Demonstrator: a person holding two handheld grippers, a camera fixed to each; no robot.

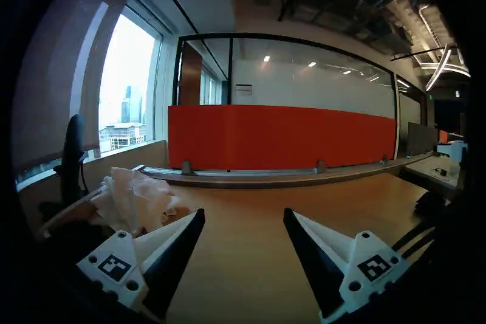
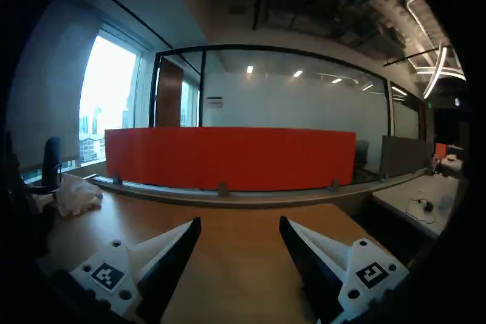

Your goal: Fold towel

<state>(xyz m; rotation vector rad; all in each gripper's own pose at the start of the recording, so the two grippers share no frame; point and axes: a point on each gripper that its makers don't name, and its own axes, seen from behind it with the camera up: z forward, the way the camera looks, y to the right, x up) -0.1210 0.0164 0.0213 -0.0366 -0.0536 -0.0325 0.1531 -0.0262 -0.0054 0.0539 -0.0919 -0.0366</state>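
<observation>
One orange partition [image 1: 279, 138] stands along the far edge of one wooden desk [image 1: 243, 275], held by three small grey brackets [image 1: 320, 166] at its foot; everything else is placed from it.

The left gripper [image 1: 243, 211] hangs low over the desk on the near side of the partition, facing it; its two fingers are spread wide with bare wood between them and nothing held; each finger carries one black-and-white marker [image 1: 115, 266], two in all.

One towel [image 1: 136, 199], pale and crumpled into a loose heap, lies on the desk in front of the partition's left end; in the left gripper view it sits just beyond that gripper's left finger, and I cannot tell whether they touch.

In the right gripper view the right gripper [image 2: 239, 219] also faces the partition from the near side; its two fingers likewise stand apart and empty, again with two markers; from here the towel [image 2: 76, 195] lies well off to the left, short of the partition's left end.

One dark office chair [image 1: 73, 154] stands left of the partition's left end, before one bright window [image 1: 124, 93]; one second desk [image 2: 419, 193], pale-topped, lies off the partition's right end.
</observation>
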